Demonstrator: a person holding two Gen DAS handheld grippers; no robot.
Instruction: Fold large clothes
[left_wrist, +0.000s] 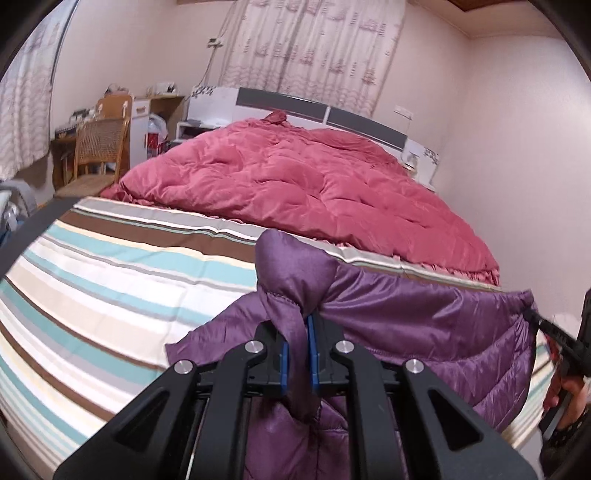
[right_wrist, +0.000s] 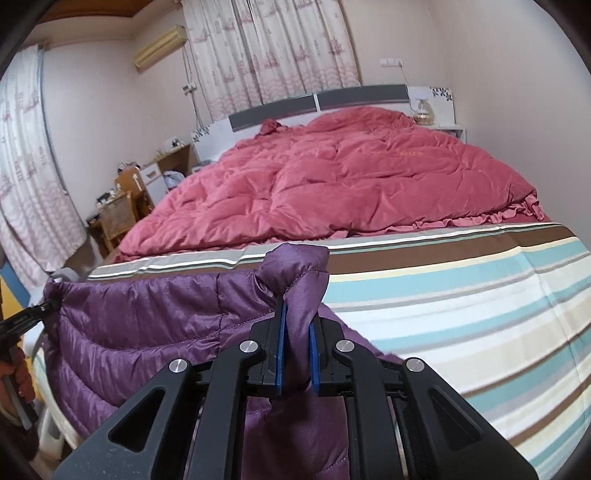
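Clearly, the purple down jacket (left_wrist: 424, 317) hangs stretched between the two tools, its upper edge pulled taut while the rest drapes down toward the striped bedsheet (left_wrist: 110, 280) below and ahead of them. The left gripper (left_wrist: 296, 354) is clenched on a bunched corner of the jacket, puffy fabric bulging up past its blue pads (left_wrist: 283, 365); the right gripper (right_wrist: 297, 354) pinches the opposite corner the same way. Each shows at the far edge of the other's view, a hand (left_wrist: 569, 398) wrapped round its handle. Holding both corners apart like this probably lets the padded garment hang flat, so it can be laid out or doubled over on the clear sheet. Farther ahead, a rumpled pink quilt (right_wrist: 351, 184) covers the bed's head end, below the curtains (right_wrist: 273, 48).
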